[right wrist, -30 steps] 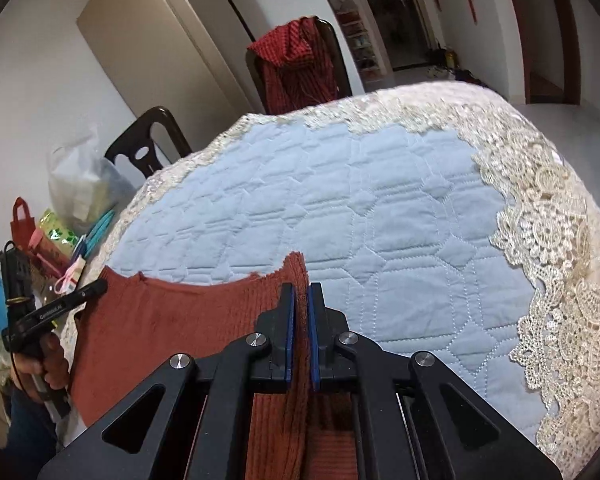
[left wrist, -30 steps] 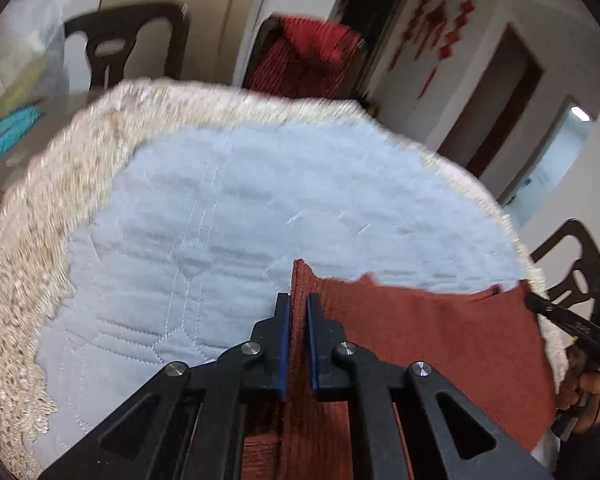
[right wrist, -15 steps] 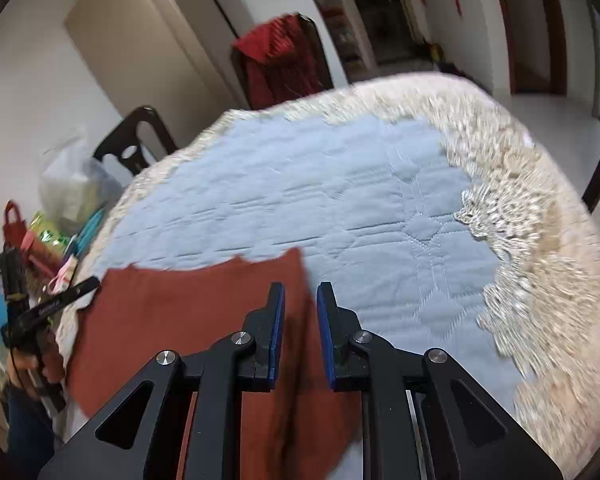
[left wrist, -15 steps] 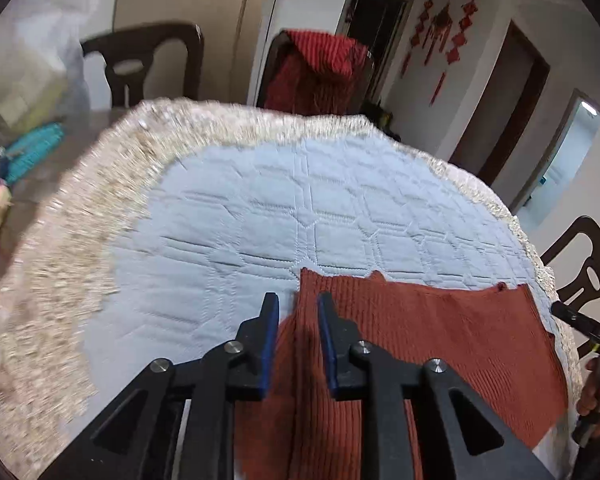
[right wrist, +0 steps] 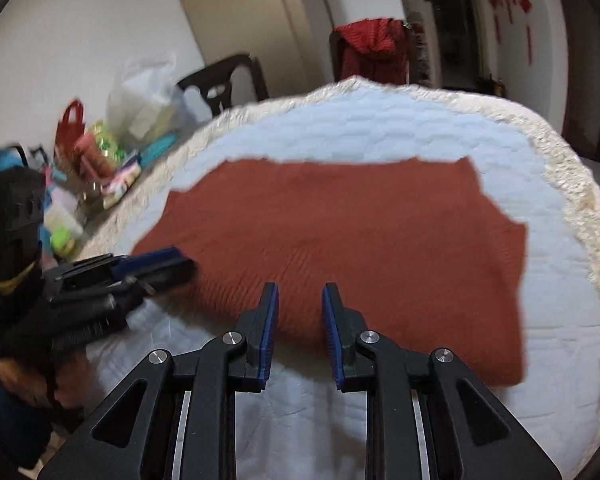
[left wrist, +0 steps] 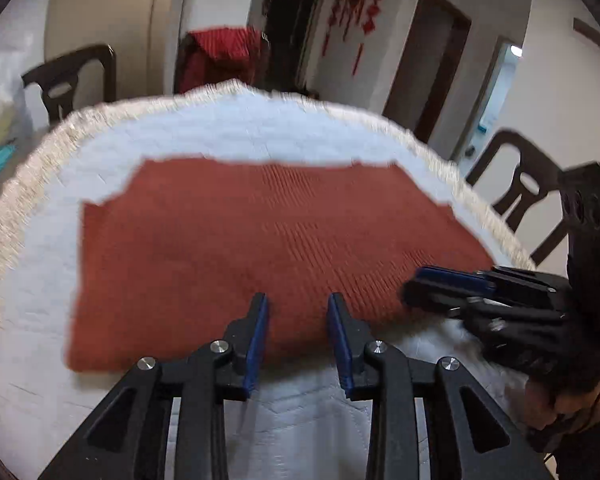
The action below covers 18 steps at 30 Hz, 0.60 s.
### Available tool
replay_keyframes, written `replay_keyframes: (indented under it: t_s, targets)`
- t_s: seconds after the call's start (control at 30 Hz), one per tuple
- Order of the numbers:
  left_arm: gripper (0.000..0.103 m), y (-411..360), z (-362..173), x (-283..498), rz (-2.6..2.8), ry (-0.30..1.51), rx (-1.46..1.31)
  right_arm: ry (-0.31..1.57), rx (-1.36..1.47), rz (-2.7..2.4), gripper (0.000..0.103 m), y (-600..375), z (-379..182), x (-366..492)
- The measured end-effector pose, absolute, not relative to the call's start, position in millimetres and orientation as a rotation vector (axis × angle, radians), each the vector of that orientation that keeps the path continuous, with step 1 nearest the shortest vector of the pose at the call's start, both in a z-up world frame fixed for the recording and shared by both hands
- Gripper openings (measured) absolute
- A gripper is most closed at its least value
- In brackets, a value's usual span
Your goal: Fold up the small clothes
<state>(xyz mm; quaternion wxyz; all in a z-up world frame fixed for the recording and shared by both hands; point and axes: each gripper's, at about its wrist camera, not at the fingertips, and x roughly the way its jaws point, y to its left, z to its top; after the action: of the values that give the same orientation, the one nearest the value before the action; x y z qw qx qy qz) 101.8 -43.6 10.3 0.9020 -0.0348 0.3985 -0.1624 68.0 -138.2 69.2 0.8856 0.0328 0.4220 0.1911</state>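
Rust knit garment [left wrist: 268, 236] flat on quilted blue table cover [left wrist: 300, 412], lace fringe [left wrist: 16, 200] around. Left gripper [left wrist: 296, 332] at garment's near edge, jaws wide apart, empty. Right gripper [right wrist: 298, 322] beside it at same edge, jaws parted, holding nothing. Red-draped chair [right wrist: 370, 52] beyond garment.

We see motion blur smearing the rust garment's [left wrist: 260, 236] far edge; left of it, the clutter [right wrist: 88, 176] is too blurred to identify.
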Motion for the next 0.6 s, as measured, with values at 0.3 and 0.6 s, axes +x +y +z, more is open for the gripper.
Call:
replay_keyframes:
  t_s: [0.3,0.6]
  targets:
    - [0.034,-38.4,18.9,99.5,-0.282,0.816,-0.062,0.883,0.047,0.356,0.023,-146.7,70.4,60.8]
    - [0.034,-3.2,8.6,99.9,-0.138,0.832,-0.098,0.894,0.17,0.224,0.023,-201.5,61.7,54.9]
